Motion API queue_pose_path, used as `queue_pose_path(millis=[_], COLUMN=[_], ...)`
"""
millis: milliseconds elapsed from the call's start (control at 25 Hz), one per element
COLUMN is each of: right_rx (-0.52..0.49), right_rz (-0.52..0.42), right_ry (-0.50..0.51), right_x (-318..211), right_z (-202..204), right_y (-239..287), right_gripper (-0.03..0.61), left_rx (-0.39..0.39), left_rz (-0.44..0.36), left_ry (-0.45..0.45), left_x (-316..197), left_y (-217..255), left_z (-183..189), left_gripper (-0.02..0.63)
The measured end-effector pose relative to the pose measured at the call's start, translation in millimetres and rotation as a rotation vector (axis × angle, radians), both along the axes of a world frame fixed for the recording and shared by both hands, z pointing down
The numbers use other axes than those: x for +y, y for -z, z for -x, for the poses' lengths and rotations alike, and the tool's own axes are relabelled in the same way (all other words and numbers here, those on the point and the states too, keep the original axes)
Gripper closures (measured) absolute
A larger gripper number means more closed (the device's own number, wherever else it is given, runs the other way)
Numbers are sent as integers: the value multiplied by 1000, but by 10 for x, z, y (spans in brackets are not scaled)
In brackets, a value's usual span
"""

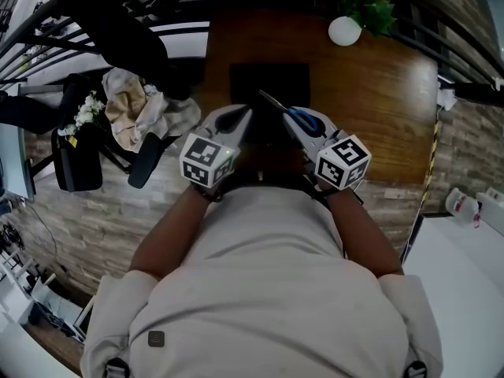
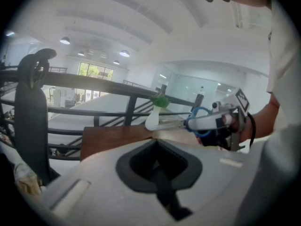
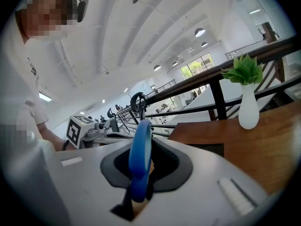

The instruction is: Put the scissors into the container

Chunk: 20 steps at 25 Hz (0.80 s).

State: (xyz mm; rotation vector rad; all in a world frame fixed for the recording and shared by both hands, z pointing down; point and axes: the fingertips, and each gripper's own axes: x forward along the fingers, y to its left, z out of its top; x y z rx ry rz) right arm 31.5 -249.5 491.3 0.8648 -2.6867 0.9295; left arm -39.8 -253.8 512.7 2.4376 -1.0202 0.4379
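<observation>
The blue-handled scissors [image 1: 304, 120] are held in the air in front of the person's chest, with my right gripper [image 1: 297, 123] shut on them. Their blades point up-left towards the black container [image 1: 269, 83] on the wooden table [image 1: 378, 93]. In the right gripper view the blue handle loop [image 3: 140, 157] stands upright between the jaws. My left gripper [image 1: 235, 120] is level with the right one, shut and holding nothing. The left gripper view looks across at the scissors [image 2: 199, 123] and the right gripper [image 2: 217, 120].
A white vase with a green plant [image 1: 345, 28] stands at the table's far right corner. A chair draped with cloth [image 1: 134, 110] and a black bag [image 1: 75, 157] stand on the floor to the left. A dark railing [image 2: 94, 79] runs behind the table.
</observation>
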Motion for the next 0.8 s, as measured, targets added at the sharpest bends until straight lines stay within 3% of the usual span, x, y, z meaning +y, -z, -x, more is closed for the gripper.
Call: queue_pose_path(millis=[800], right_rx=[20], right_rz=[106], right_ry=[54], right_x=[20], right_z=[-124], right_y=[-629], right_gripper=[528], left_rx=[-22], left_rz=[111], left_ry=[14], left_x=[79], left_y=[-630], left_z=[-63], left_gripper=[611])
